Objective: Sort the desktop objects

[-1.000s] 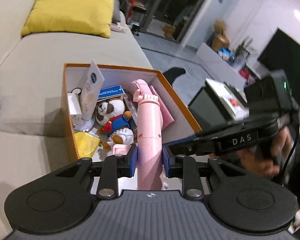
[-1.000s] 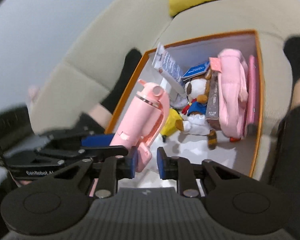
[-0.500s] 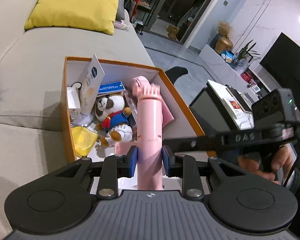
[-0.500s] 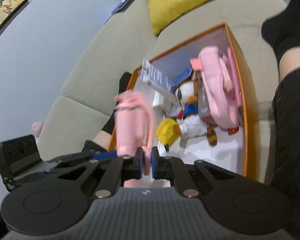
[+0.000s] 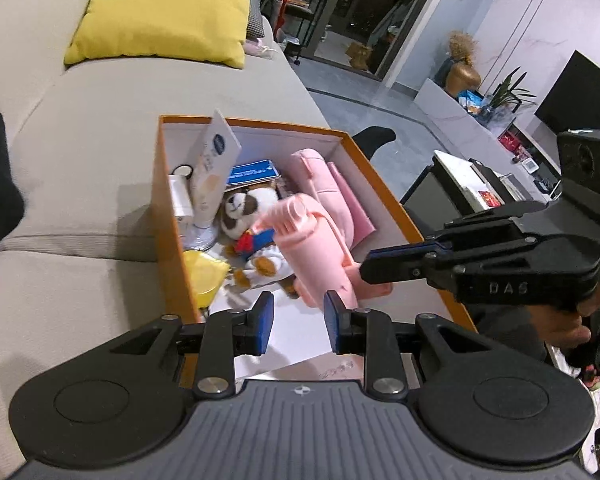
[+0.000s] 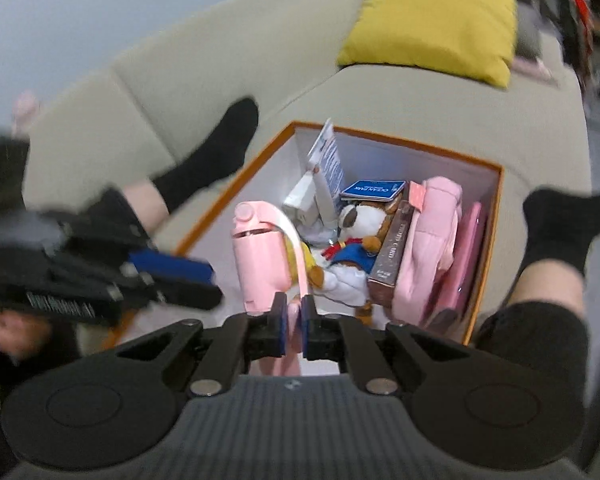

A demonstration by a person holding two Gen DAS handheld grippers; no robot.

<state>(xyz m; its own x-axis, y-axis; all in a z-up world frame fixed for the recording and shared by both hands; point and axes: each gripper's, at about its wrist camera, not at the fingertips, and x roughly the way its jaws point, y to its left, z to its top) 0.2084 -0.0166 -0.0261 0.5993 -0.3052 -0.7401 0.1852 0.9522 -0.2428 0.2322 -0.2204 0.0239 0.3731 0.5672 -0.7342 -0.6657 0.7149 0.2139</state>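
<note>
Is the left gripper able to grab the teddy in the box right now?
Probably not straight away. The left gripper is open and empty, but the pink bottle, held by the right gripper by its strap, hangs between it and the teddy in the orange box.

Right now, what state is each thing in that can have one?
pink bottle: held by its strap, tilted over the box
right gripper: shut on the bottle's strap
left gripper: open, empty
orange box: lidless, holding several things

Orange box (image 5: 384, 196) crowded; near corner free
</note>
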